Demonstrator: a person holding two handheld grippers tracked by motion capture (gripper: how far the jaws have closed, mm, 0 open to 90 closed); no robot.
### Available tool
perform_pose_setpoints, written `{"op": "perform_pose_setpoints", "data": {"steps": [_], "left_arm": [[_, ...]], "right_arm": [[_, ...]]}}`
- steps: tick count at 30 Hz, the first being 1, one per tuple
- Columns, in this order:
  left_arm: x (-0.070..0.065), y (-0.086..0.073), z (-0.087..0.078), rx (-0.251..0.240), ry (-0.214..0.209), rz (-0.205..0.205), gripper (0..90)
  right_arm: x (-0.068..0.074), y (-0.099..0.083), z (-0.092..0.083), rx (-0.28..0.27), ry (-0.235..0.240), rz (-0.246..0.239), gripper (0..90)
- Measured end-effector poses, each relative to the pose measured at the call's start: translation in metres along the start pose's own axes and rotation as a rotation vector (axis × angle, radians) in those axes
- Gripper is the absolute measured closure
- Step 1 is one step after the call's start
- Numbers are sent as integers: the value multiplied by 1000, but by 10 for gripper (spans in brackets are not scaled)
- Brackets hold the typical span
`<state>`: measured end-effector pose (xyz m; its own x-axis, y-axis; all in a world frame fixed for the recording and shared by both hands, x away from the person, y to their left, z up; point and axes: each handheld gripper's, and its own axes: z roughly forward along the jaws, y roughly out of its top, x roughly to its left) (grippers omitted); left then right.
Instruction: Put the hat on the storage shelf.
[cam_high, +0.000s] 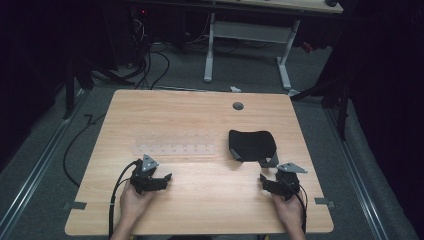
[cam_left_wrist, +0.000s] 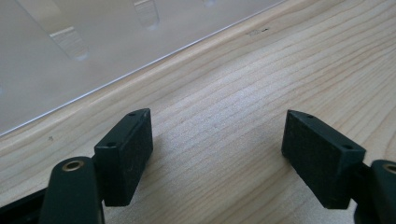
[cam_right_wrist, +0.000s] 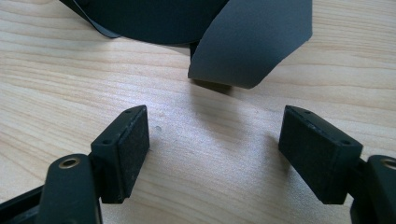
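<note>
At nine o'clock the left gripper (cam_high: 162, 179) idles, jaws apart, beside a clear acrylic rack (cam_high: 175, 148); at three o'clock the right gripper (cam_right_wrist: 212, 154), jaws apart, faces a black cap (cam_high: 251, 143), likely light and soft, best pinched by its stiffer grey brim (cam_right_wrist: 252, 44).

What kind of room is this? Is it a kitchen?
Probably a lab or workshop, not a kitchen. A plain wooden table stands on grey carpet, cables trail across the floor behind it, and another desk's white frame stands further back.
</note>
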<state>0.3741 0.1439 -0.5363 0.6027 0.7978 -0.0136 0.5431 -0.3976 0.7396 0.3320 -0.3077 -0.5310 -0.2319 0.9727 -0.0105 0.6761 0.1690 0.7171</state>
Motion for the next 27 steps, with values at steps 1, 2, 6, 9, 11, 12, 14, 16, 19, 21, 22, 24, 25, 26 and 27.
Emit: {"op": "perform_pose_setpoints", "data": {"steps": [1,2,6,9,11,12,14,16,19,21,22,24,25,26,27], "left_arm": [[0,0,0,1,-1,0,251],[0,0,0,1,-1,0,251],[0,0,0,1,-1,-2,251],[0,0,0,0,0,-2,251],[0,0,0,0,0,-2,251],[0,0,0,0,0,-2,251],[0,0,0,1,-1,-2,251],[0,0,0,2,-1,-2,250],[0,0,0,0,1,-3,250],[0,0,0,0,1,-3,250],[0,0,0,0,1,-3,250],[0,0,0,0,1,-3,250],[0,0,0,1,0,-3,250],[0,0,0,1,0,-3,250],[0,0,0,1,0,-3,250]], "right_arm": [[0,0,0,-2,0,0,247],[0,0,0,-2,0,-1,248],[0,0,0,-2,-1,-1,249],[0,0,0,-2,-1,-1,250],[0,0,0,-1,-1,-2,250],[0,0,0,-1,-1,0,252],[0,0,0,-1,-1,-1,252],[0,-1,-1,-1,3,-8,266],[0,0,-3,10,6,-11,290],[1,-1,-4,11,2,-9,302],[1,-1,-4,12,0,-7,317],[0,-1,-5,10,0,-8,341],[0,-2,-5,5,-3,-6,368],[0,-3,-6,0,-4,-3,392],[-2,-4,-8,-3,-7,-2,423]]}}
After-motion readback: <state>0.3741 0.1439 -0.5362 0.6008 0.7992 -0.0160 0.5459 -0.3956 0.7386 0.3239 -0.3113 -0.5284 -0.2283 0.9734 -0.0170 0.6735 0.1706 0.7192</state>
